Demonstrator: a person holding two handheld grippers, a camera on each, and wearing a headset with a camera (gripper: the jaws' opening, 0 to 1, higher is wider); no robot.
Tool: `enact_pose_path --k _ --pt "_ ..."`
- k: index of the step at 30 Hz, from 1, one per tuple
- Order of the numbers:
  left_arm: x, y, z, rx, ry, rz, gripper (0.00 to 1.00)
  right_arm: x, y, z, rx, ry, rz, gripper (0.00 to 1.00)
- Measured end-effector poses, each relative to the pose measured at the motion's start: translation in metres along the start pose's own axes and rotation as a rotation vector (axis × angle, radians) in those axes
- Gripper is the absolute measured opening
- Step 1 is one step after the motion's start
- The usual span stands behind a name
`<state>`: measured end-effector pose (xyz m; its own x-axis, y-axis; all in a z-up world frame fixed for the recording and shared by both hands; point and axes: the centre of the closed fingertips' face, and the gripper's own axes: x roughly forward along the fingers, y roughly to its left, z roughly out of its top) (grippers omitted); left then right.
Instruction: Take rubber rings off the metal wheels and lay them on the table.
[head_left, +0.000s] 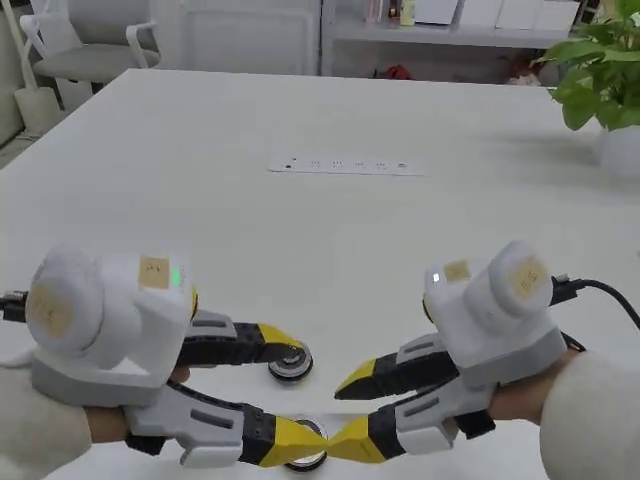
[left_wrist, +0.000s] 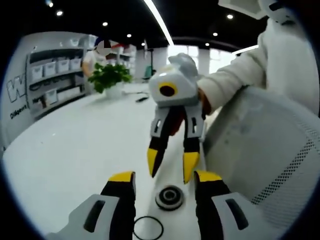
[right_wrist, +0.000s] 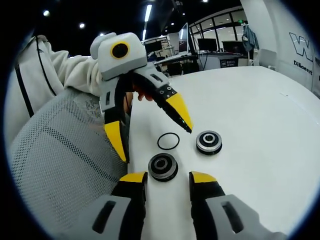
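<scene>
Rubber, soft and light, seems to rim the near wheel (right_wrist: 162, 166) lying flat on the worktop (right_wrist: 260, 110) just ahead of the right gripper (left_wrist: 170, 174), fingers spread, so hook its outer edge while the left gripper (head_left: 310, 395), also spread, pins the heavy wheel.

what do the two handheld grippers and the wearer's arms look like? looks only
Both alike: left gripper and right gripper have white bodies on grey bases, tan stickers, black fingers with yellow tips. Black cable off the right one. White sleeves.
</scene>
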<state>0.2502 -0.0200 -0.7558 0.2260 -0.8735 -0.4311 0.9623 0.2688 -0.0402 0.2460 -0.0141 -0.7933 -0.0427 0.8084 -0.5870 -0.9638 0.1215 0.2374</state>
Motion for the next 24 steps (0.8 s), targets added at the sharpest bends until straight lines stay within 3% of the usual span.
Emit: enact_pose_path --k 4,10,19,24 --pt "0.001 0.0 -0.008 -0.009 0.026 -0.011 0.4 0.004 0.002 -0.007 -0.031 0.039 0.004 0.29" --pt "0.002 -0.002 -0.022 -0.038 0.063 -0.02 0.35 0.006 0.001 -0.006 -0.04 0.035 -0.004 0.28" --pt "0.006 -0.008 -0.035 -0.009 0.114 -0.035 0.27 0.009 0.002 -0.007 -0.057 0.042 -0.009 0.26" --pt "0.005 -0.006 -0.037 0.001 0.124 -0.029 0.19 0.01 0.002 -0.01 -0.066 0.055 -0.008 0.24"
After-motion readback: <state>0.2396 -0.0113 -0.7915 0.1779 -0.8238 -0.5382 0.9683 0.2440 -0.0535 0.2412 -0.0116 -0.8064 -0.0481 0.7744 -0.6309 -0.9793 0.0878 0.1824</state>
